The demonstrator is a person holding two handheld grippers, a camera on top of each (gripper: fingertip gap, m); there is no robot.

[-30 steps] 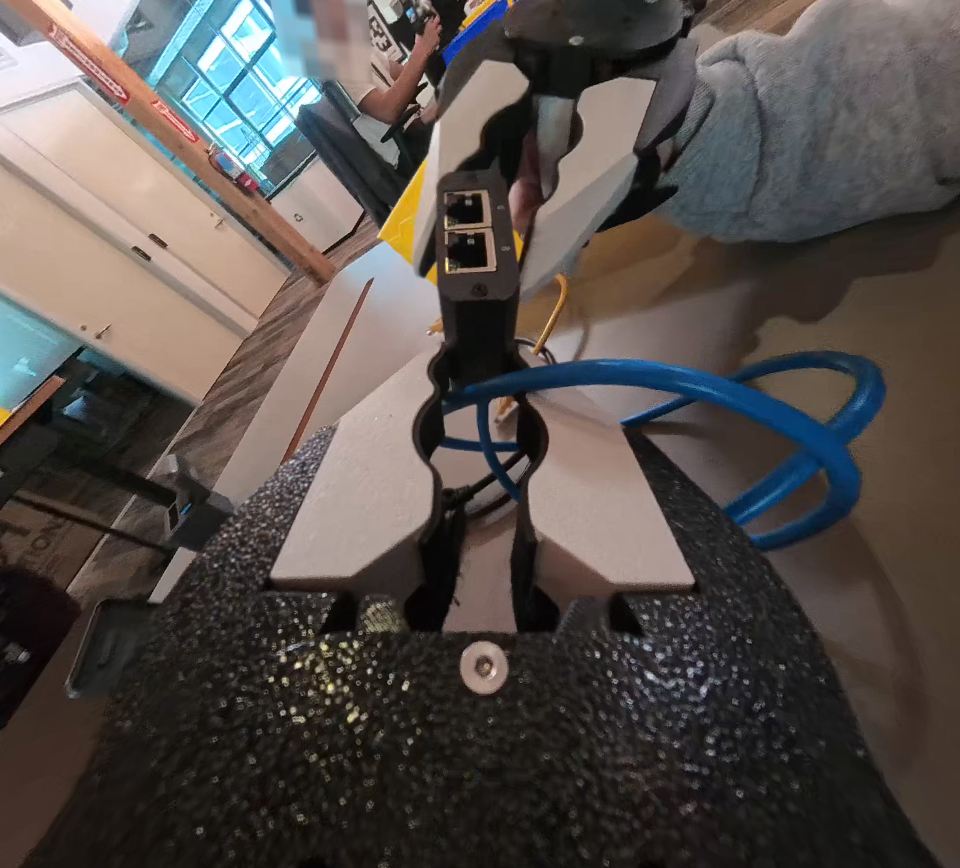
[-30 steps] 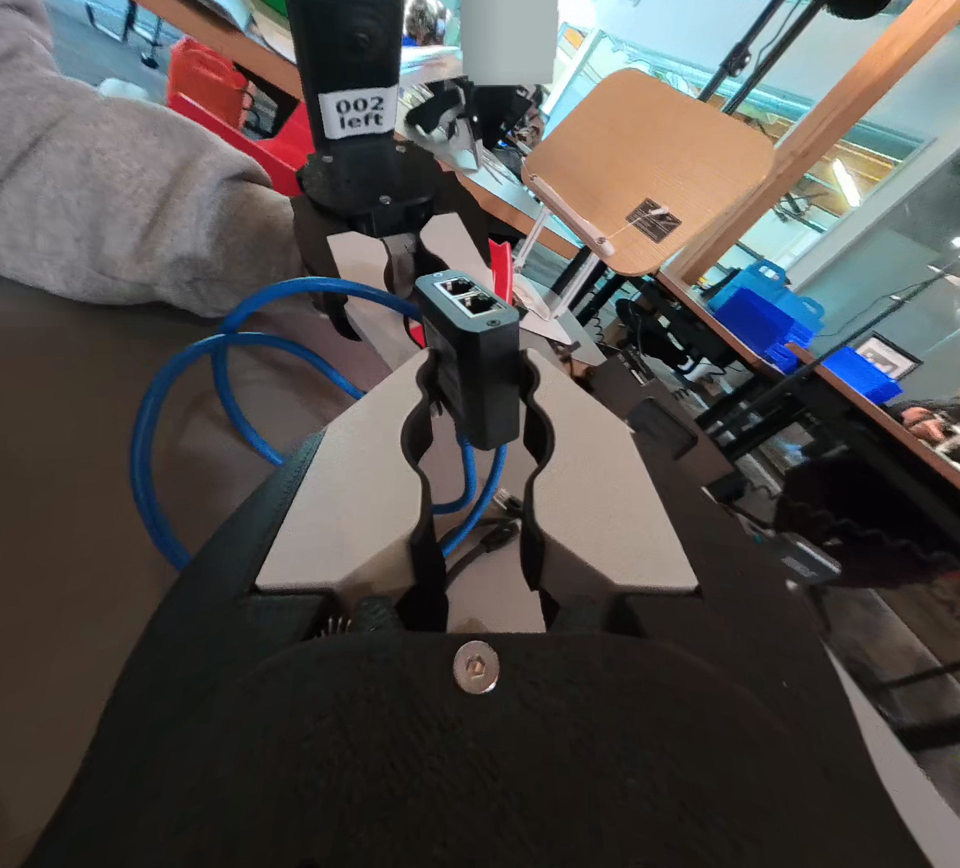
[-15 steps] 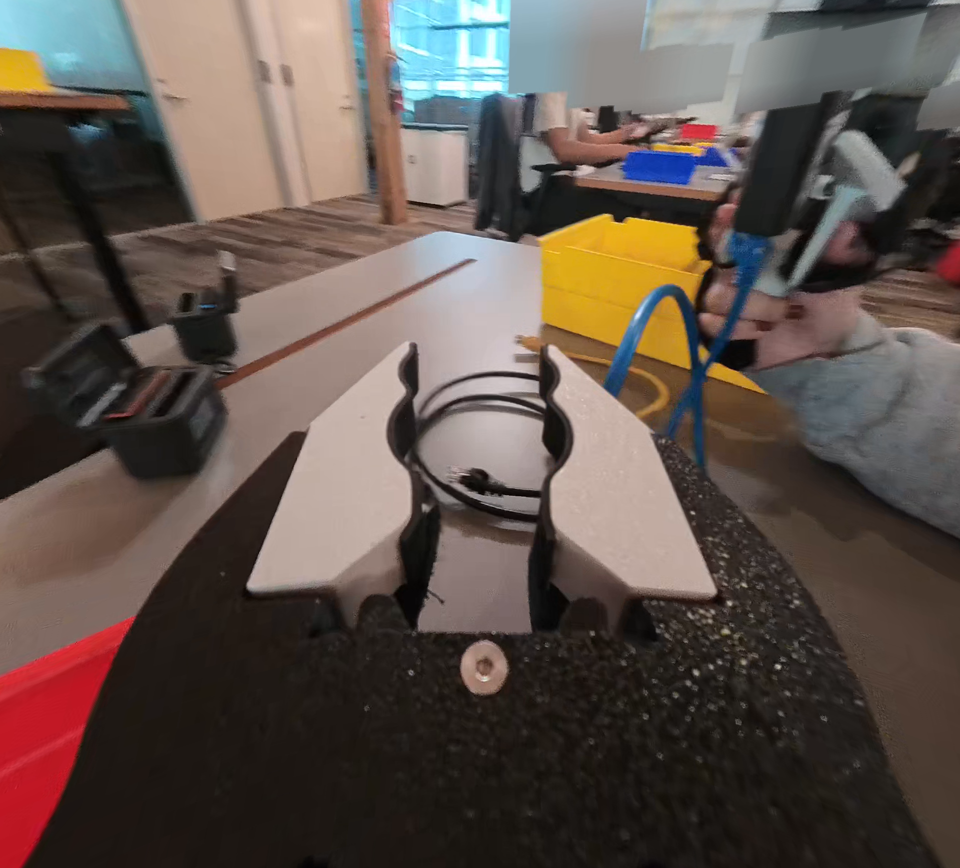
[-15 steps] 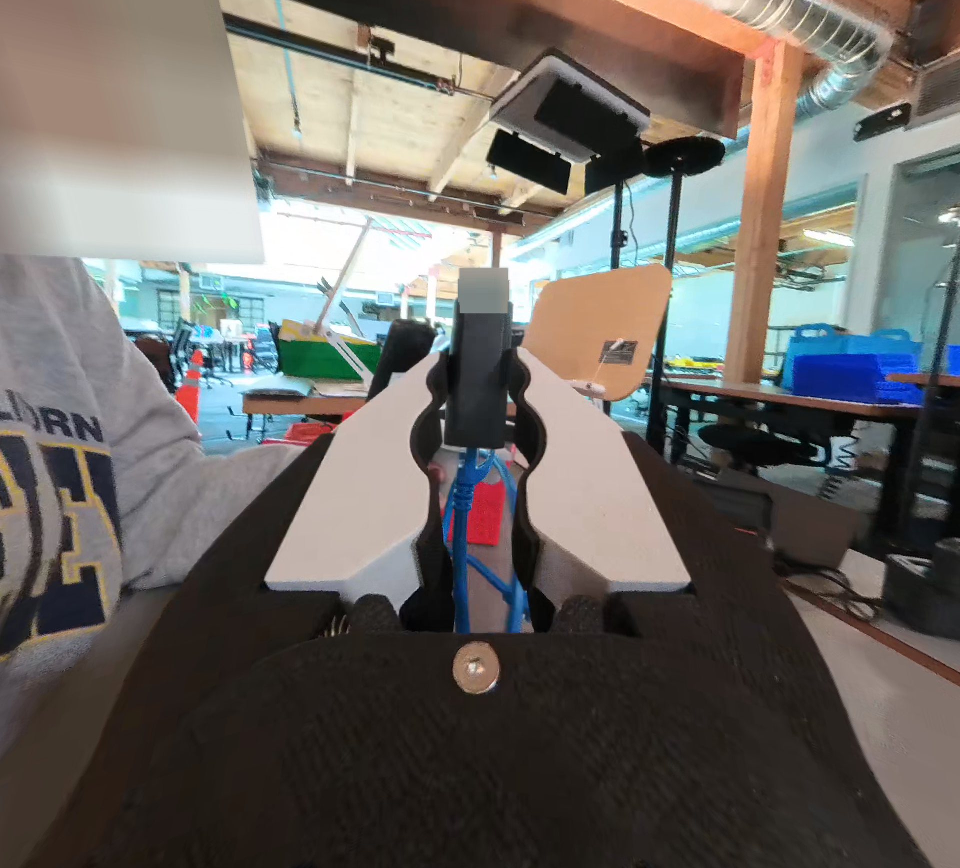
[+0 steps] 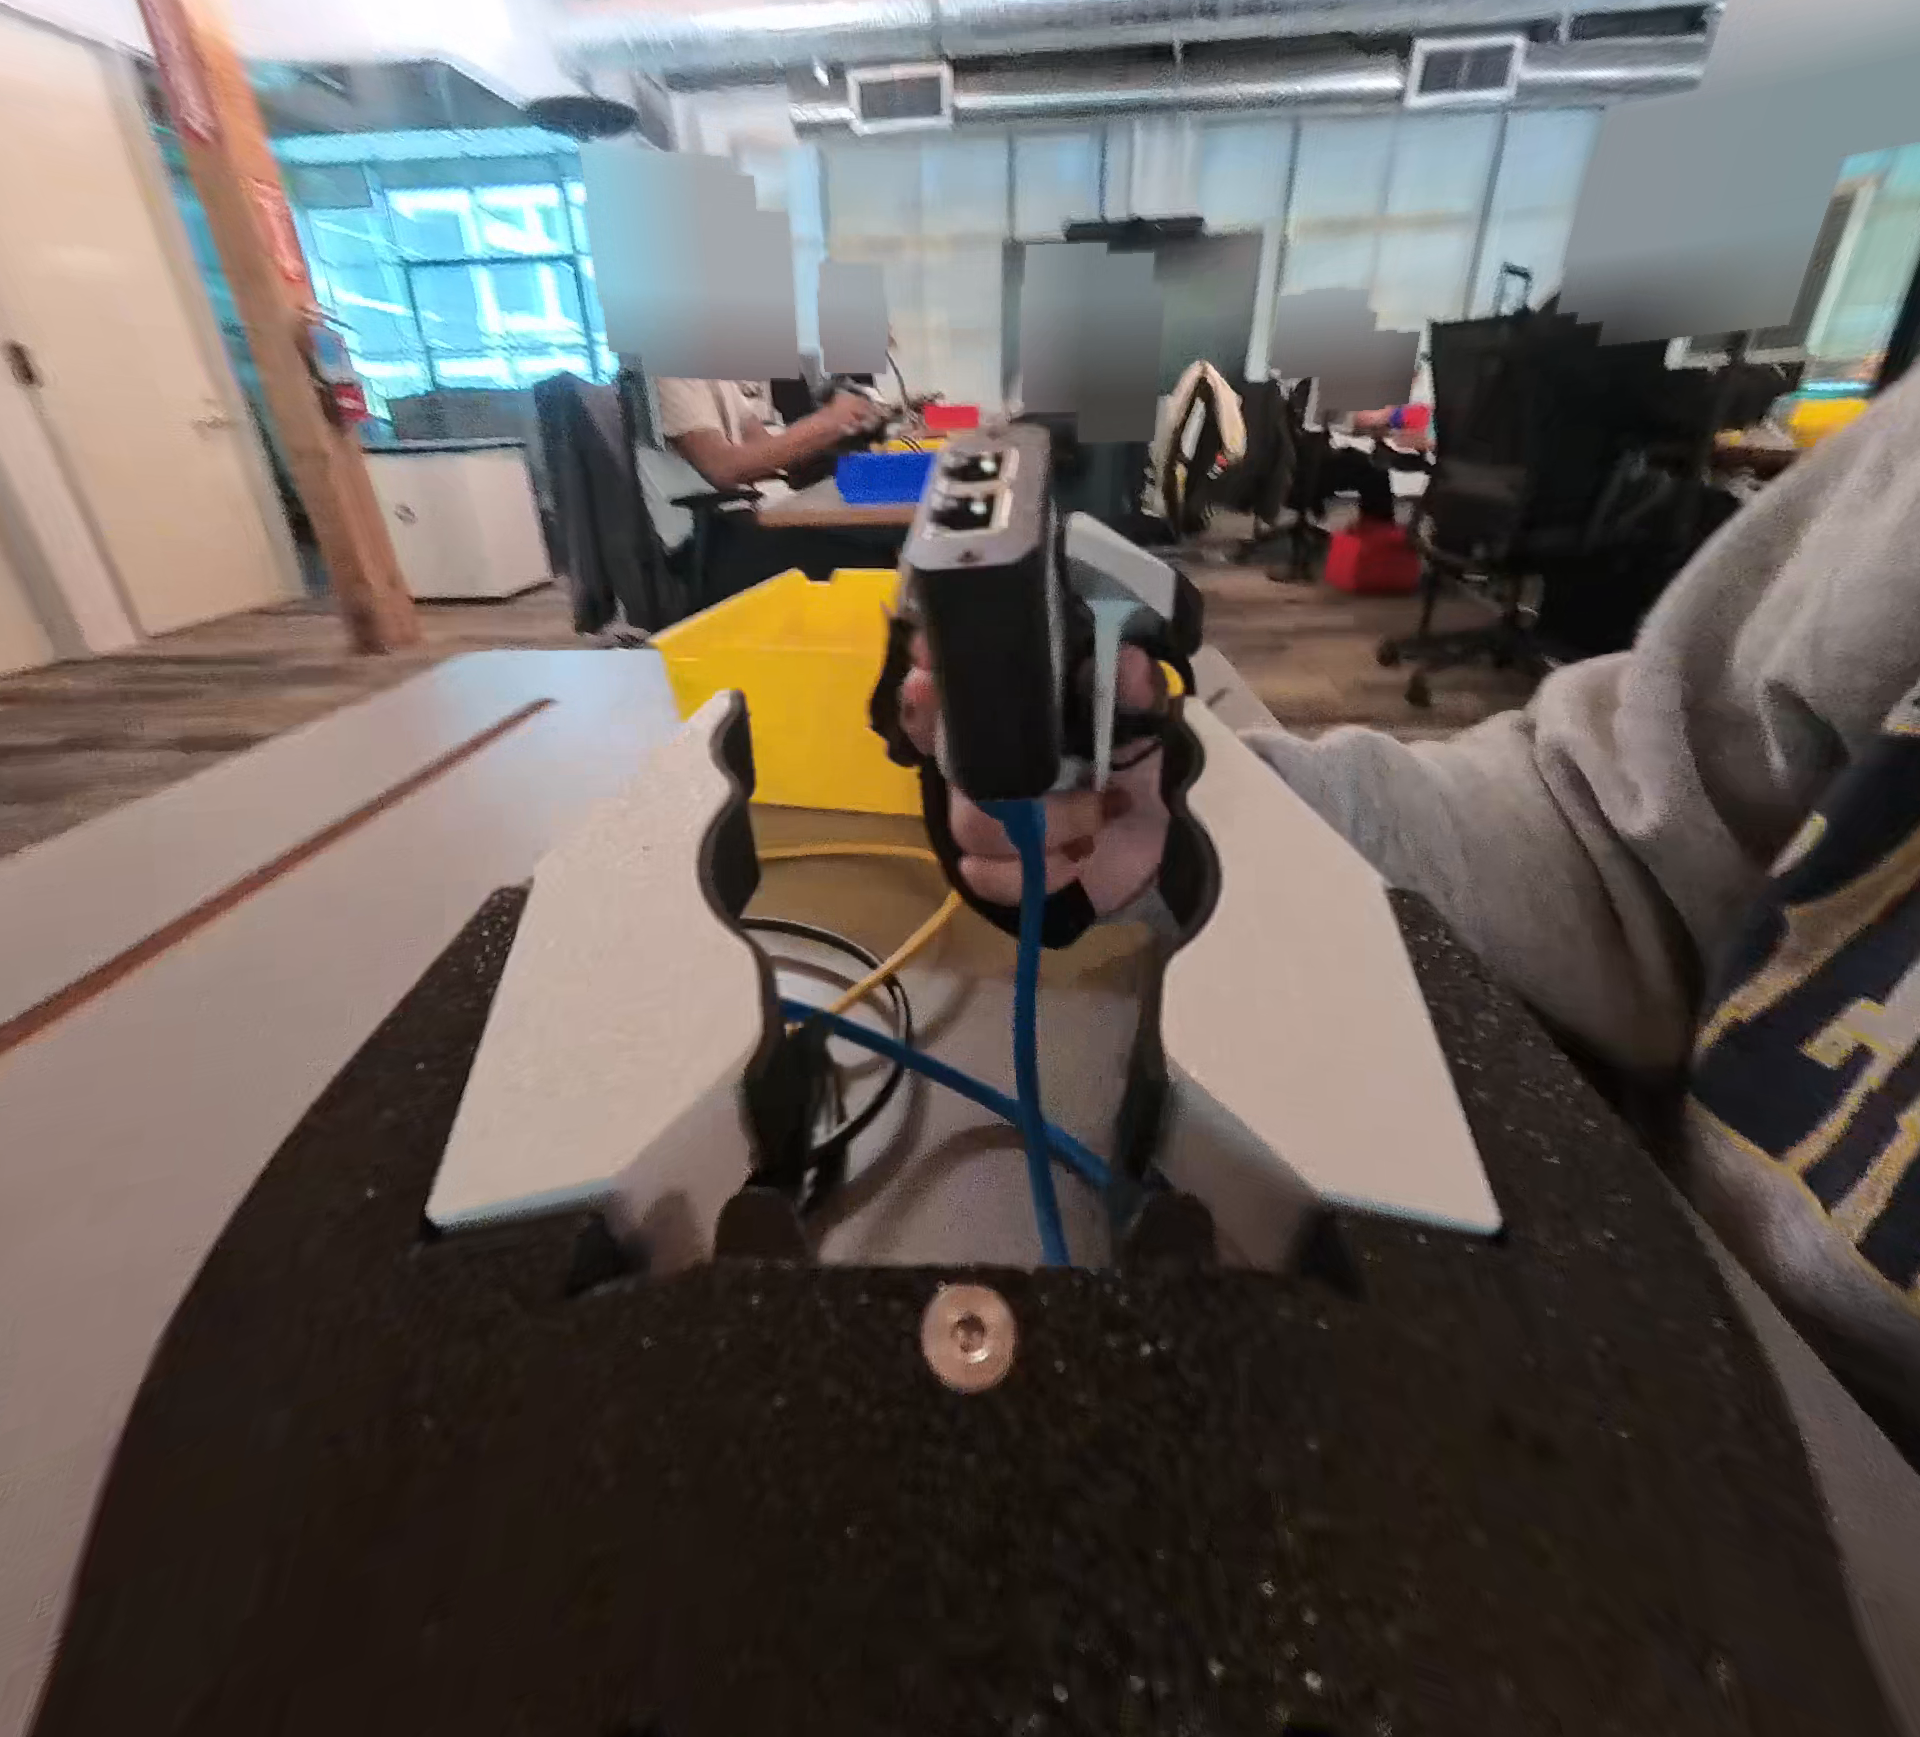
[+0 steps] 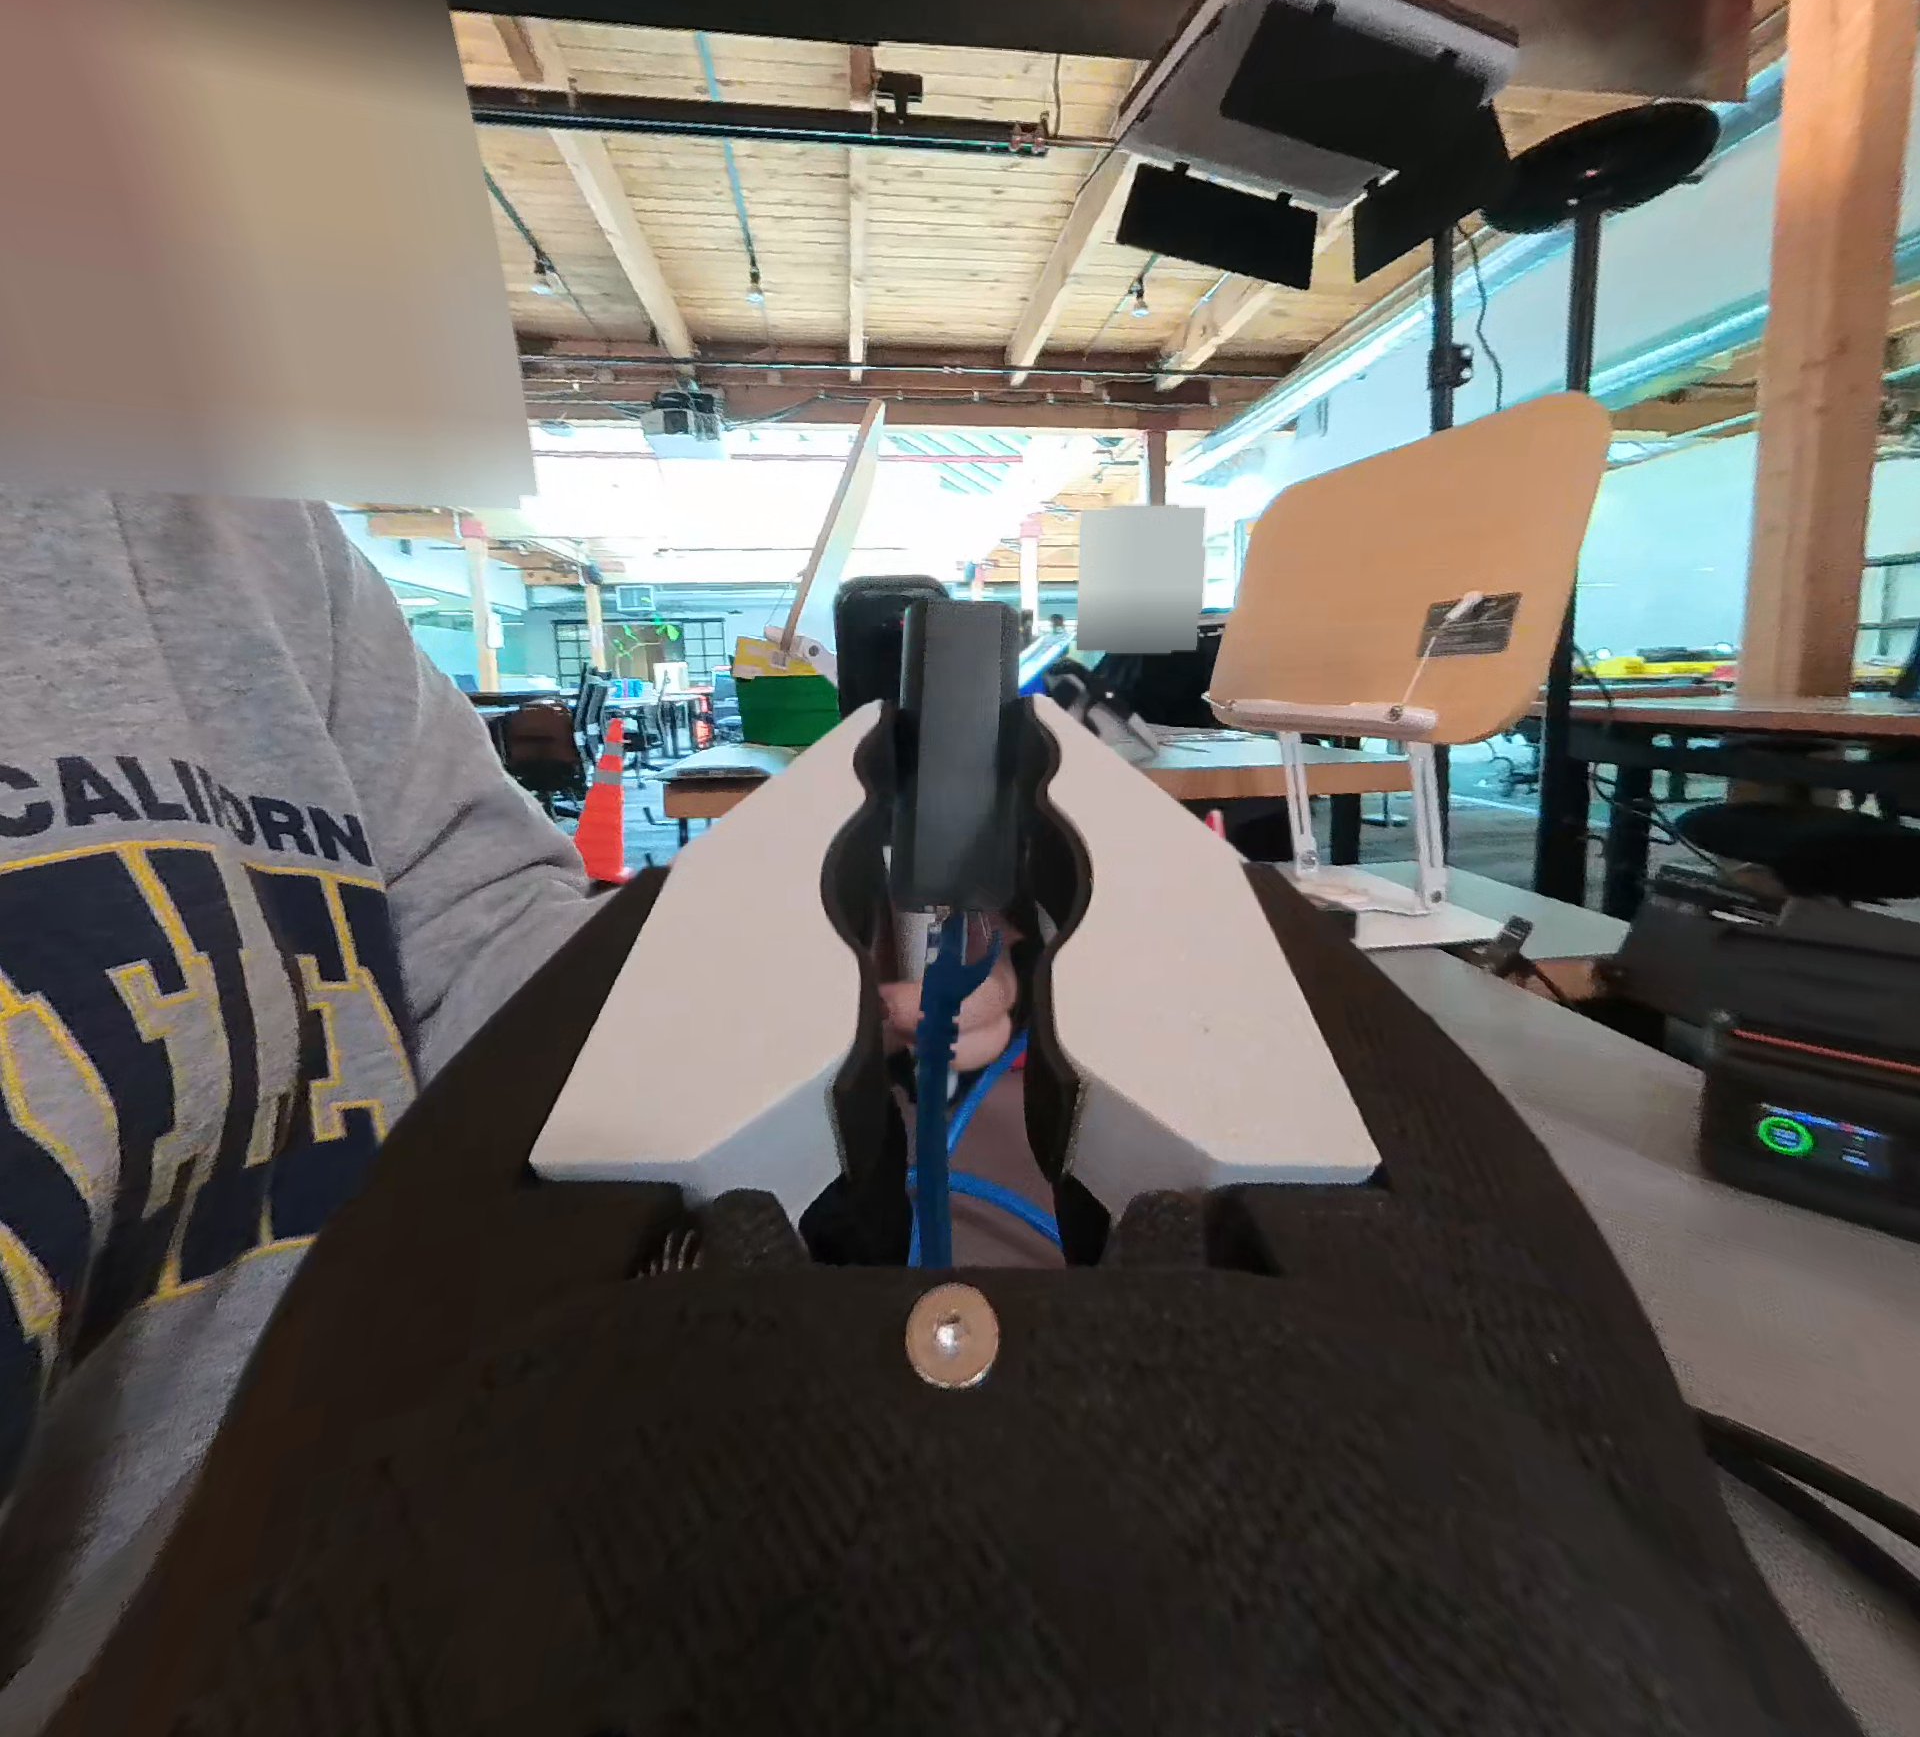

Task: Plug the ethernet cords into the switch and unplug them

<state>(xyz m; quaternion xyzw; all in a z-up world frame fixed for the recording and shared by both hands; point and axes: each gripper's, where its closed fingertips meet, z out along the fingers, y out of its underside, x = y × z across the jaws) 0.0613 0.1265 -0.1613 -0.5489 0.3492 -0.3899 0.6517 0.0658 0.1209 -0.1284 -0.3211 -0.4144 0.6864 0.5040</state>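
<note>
Switch [image 6: 956, 752], a small black rectangular box, stands upright clamped between the white fingers of the right gripper [image 6: 958, 773], with a blue ethernet cord [image 6: 935, 1095] plugged into its lower end and hanging down. Facing it, the left gripper [image 5: 961, 783] has its white fingers spread wide and grips nothing. Beyond lie a thin yellow cord [image 5: 894, 949] and a black cord [image 5: 883, 1012] on the grey table [image 5: 312, 856], before a yellow plastic bin [image 5: 790, 669].
</note>
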